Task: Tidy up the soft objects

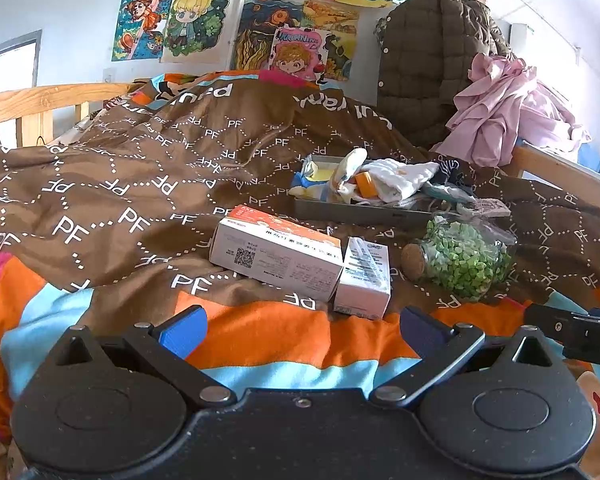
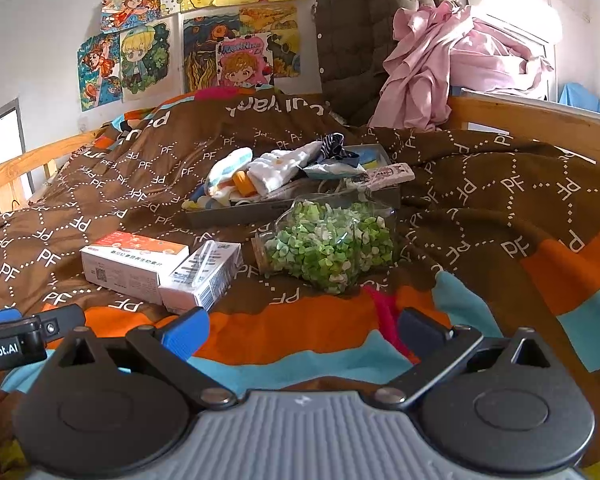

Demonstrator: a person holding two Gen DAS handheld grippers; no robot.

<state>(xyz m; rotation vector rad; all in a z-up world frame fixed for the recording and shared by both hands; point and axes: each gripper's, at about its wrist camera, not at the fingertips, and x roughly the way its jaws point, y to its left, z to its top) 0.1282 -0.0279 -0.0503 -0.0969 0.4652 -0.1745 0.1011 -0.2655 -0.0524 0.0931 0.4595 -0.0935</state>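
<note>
The bed (image 1: 100, 184) takes up nearly everything here, spread with a brown quilt printed in white letters over an orange and blue cover; it serves as the work area, so all the items lie loose on its soft folds. At the far corner a dark quilted jacket (image 1: 432, 64) and a pink garment (image 1: 512, 108) are heaped against the wooden rail, looking dumped rather than sorted.

Mid-bed sits a shallow grey tray (image 2: 228, 216), tilted a little on the bedding. It holds the soft things the task concerns: a jumble of small socks and cloths (image 2: 276, 168), white, striped and pale blue, piled above the rim and spilling over one edge. I judge the sorting barely begun.

Just in front of the tray a clear corked jar (image 2: 332, 244) lies on its side, filled with little green paper pieces. Beside it two cartons touch at a corner: a longer white and orange box (image 1: 276, 256) and a smaller white box (image 1: 364, 280).

Nearest me, the left tongs (image 1: 300, 334) and right tongs (image 2: 302, 334) hover low over the striped cover, side by side, both spread wide and gripping nothing, well short of the tray.
</note>
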